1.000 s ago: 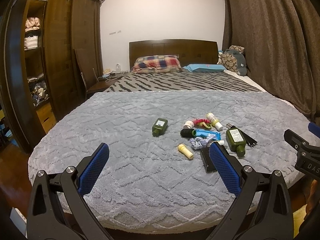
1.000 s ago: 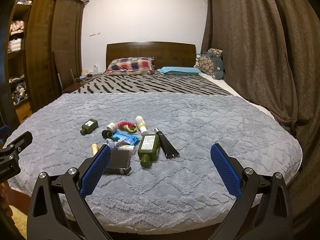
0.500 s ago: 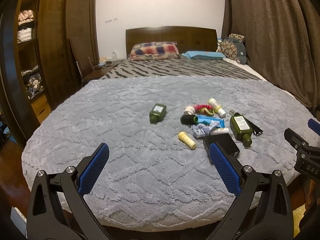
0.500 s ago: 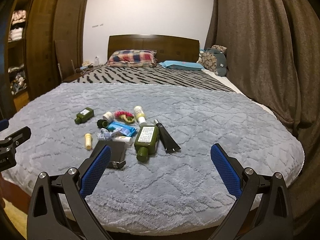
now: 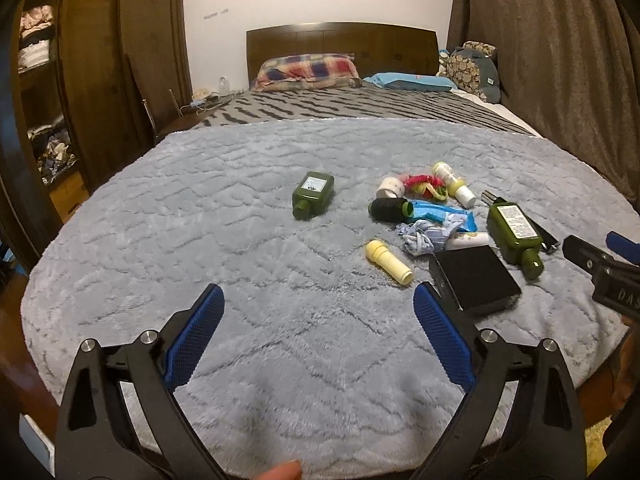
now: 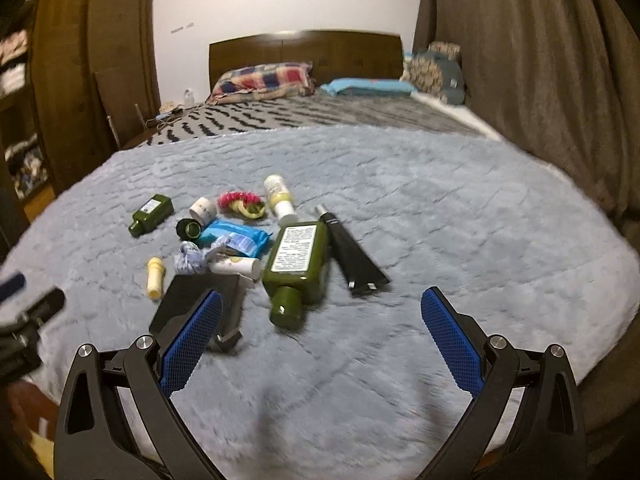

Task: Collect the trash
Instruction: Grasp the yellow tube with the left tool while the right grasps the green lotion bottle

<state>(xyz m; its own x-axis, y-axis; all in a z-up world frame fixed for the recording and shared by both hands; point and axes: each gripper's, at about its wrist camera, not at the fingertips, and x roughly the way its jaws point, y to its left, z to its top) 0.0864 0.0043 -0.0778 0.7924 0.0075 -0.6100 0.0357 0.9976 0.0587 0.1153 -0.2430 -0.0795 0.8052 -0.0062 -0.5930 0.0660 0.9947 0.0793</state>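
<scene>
Your left gripper (image 5: 318, 312) and right gripper (image 6: 322, 316) hung spread wide and empty above the grey blanket (image 5: 240, 240), the trash pile (image 6: 248, 236) just ahead. The large green bottle (image 6: 298, 264) looked likely to roll on plush fabric if nudged.

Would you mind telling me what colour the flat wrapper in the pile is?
Blue wrapper, clearest in the right wrist view.
</scene>
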